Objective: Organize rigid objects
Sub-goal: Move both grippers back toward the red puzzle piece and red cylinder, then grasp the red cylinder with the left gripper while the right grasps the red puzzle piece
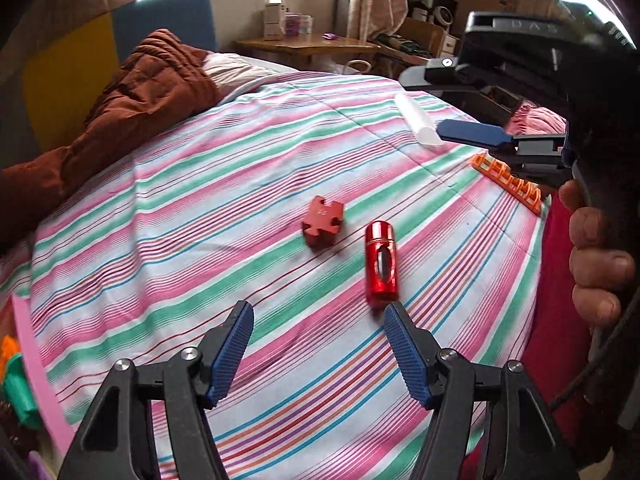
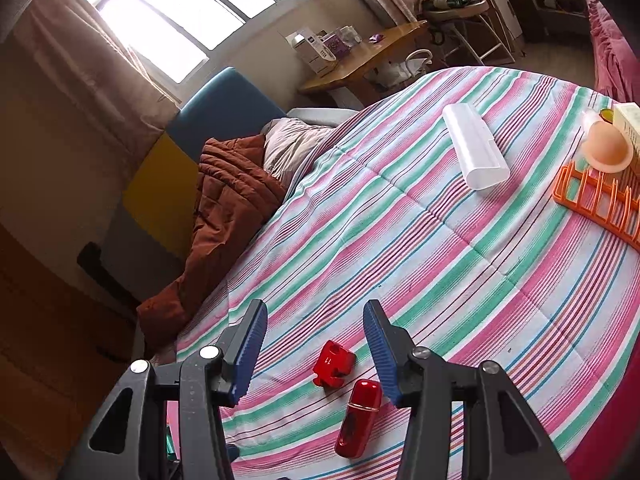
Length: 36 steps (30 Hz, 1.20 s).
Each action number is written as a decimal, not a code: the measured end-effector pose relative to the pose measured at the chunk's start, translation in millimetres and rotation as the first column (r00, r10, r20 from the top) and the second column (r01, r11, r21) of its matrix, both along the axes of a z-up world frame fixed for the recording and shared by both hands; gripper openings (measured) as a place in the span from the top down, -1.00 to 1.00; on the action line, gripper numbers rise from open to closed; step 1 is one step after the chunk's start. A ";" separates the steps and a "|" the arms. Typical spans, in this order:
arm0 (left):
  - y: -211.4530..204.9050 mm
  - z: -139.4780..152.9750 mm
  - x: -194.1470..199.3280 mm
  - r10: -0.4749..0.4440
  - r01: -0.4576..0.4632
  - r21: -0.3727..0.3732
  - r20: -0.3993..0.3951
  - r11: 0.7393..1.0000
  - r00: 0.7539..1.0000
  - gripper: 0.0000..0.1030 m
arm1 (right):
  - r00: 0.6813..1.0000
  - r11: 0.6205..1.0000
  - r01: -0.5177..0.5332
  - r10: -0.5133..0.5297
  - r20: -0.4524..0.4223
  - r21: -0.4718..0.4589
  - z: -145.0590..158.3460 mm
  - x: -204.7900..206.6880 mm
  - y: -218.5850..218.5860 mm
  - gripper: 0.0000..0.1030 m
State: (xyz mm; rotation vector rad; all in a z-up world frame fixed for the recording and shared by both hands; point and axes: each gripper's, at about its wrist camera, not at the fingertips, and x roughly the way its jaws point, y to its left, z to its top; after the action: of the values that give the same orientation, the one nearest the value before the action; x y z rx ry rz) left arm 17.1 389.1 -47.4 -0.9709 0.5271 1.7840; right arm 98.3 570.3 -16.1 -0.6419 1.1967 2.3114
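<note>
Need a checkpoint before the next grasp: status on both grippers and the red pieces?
Left gripper open, empty. Right gripper open, empty. Red metal cylinder and red puzzle-shaped block lie apart on striped bedspread. Nothing in the way.

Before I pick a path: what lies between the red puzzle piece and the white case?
Nothing: only bare striped bedspread runs from the red puzzle piece to the white case, clearest in the right wrist view.
</note>
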 end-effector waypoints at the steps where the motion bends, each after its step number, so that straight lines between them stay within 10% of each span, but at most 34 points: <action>1: 7.6 -3.6 1.0 -0.010 0.010 -0.009 0.007 1.000 1.000 -0.25 | 1.000 1.000 0.001 -0.001 -0.002 -0.003 -0.1 0.4 0.8 0.02; 8: 58.1 -21.7 5.2 -0.055 0.056 -0.029 0.050 0.998 0.997 -0.02 | 1.000 1.000 -0.007 0.007 0.011 -0.012 -2.4 -2.2 3.1 0.02; 12: 73.7 -37.7 5.7 -0.035 0.037 -0.072 0.036 0.997 0.999 0.49 | 1.000 1.000 -0.012 0.012 0.021 -0.013 -3.9 -3.9 3.0 0.02; 26: -36.4 -42.2 -22.2 0.143 -0.143 0.004 0.045 0.990 0.989 0.47 | 0.980 0.993 -0.117 0.116 0.163 -0.007 -14.7 -30.1 -9.4 0.02; 36: -83.7 -42.3 -14.8 0.200 -0.200 0.034 0.025 0.979 0.980 0.47 | 0.869 0.955 -0.297 0.266 0.417 0.010 -42.7 -78.2 -36.0 0.02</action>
State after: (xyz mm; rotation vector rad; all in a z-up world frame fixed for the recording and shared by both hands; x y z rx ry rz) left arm 2.3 305.5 -89.6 -1.0472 0.3929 1.9522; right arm 20.1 534.2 -58.8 -1.2781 0.8578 2.2698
